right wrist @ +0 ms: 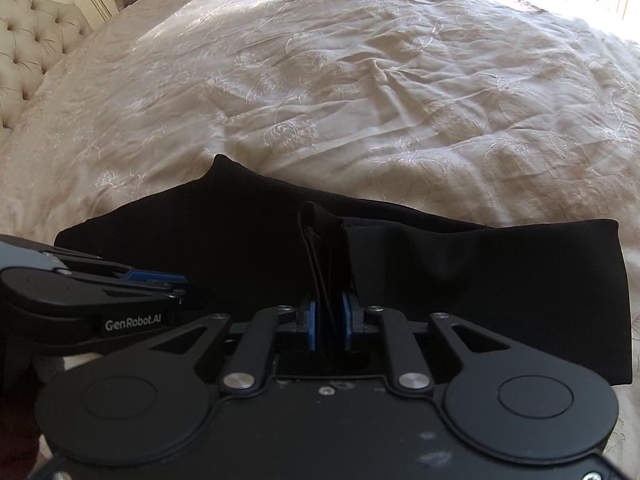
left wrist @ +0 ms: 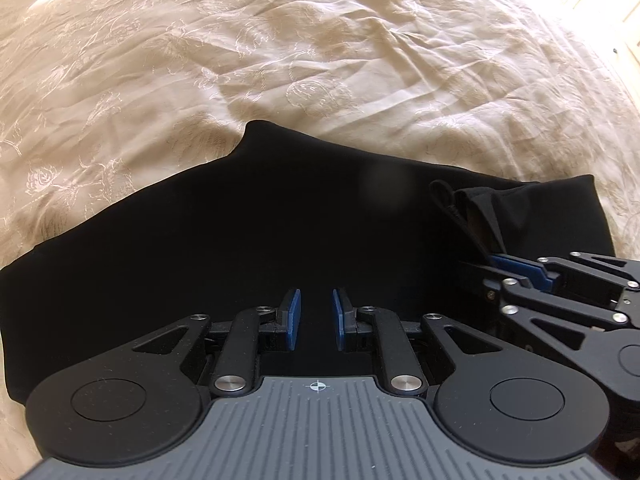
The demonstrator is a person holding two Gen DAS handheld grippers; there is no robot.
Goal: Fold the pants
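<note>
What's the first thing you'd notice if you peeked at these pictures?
The black pants jump out first, a big dark shape spread across the near part of the cream bedspread. Next, the right gripper pinches a raised fold of the pants between its blue pads, while the left gripper sits open just above the cloth. Far off on the left, a padded headboard peeks in.
</note>
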